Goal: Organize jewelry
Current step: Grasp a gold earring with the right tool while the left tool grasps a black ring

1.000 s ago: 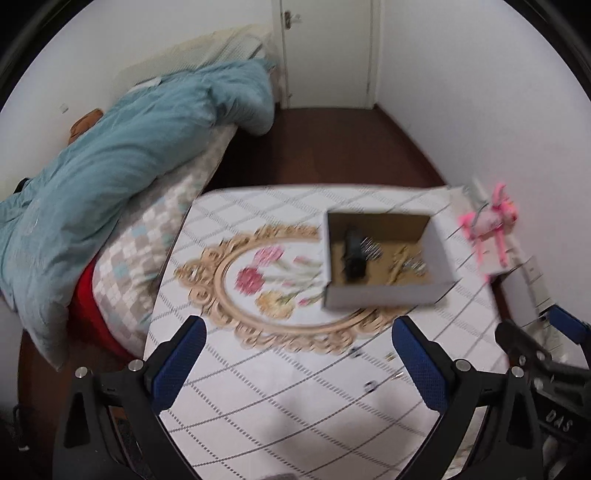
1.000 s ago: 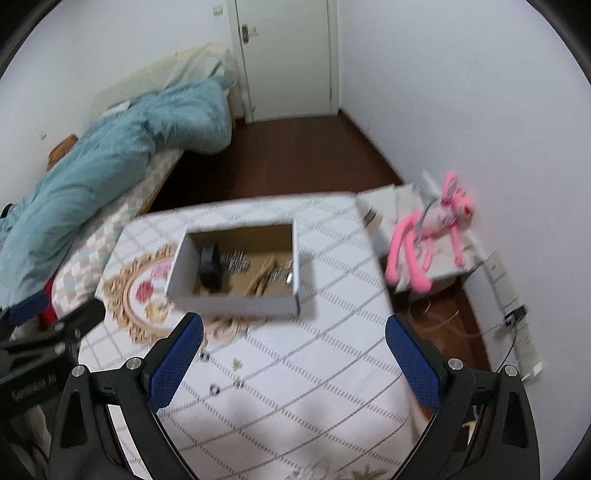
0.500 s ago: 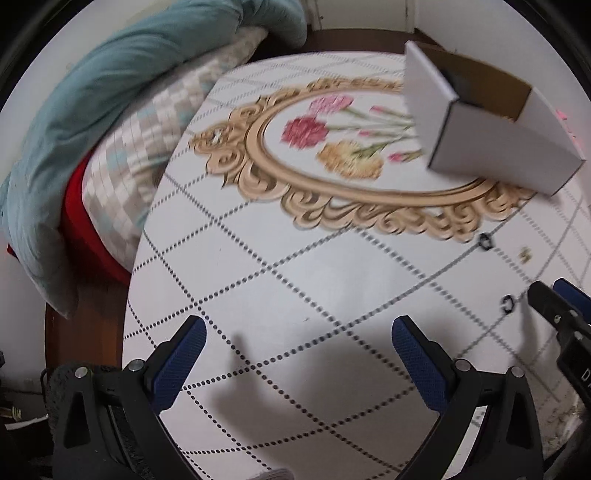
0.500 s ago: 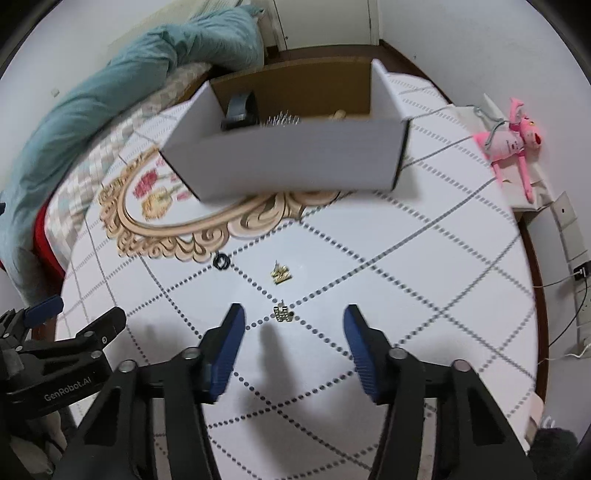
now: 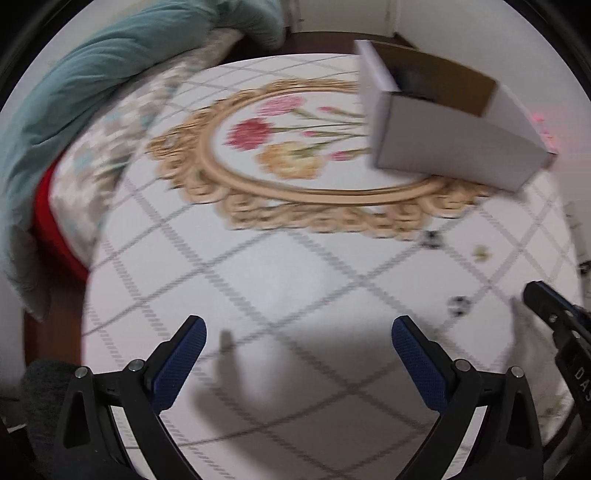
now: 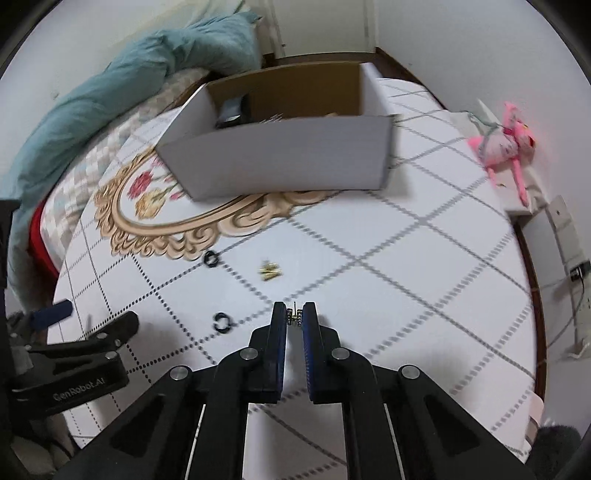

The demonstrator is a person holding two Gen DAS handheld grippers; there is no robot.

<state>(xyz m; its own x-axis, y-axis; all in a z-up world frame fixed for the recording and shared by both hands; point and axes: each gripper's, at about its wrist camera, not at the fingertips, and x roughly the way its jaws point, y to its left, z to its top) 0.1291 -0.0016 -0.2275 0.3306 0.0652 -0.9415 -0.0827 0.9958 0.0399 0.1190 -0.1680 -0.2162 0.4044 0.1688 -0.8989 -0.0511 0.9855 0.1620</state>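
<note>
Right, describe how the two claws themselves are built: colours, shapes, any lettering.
Both are alike: matte black angular frames with triangular cut-outs and round silver bolt heads. The left claw has two black fingers faced with dark blue textured pads. The right claw carries the same blue pads. White lettering "GenRobot.AI" runs along the left one's side, and "DAS" is partly readable on the right one's. No cables or sleeves show.

Patterned table (image 6: 424, 258), white box (image 6: 288, 162), black rings (image 6: 211, 258), gold earring (image 6: 270, 272)

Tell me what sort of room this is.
Most likely a bedroom at home. A bed with a teal duvet stands beside the table, a door is behind, and a pink plush toy lies at the wall.
</note>
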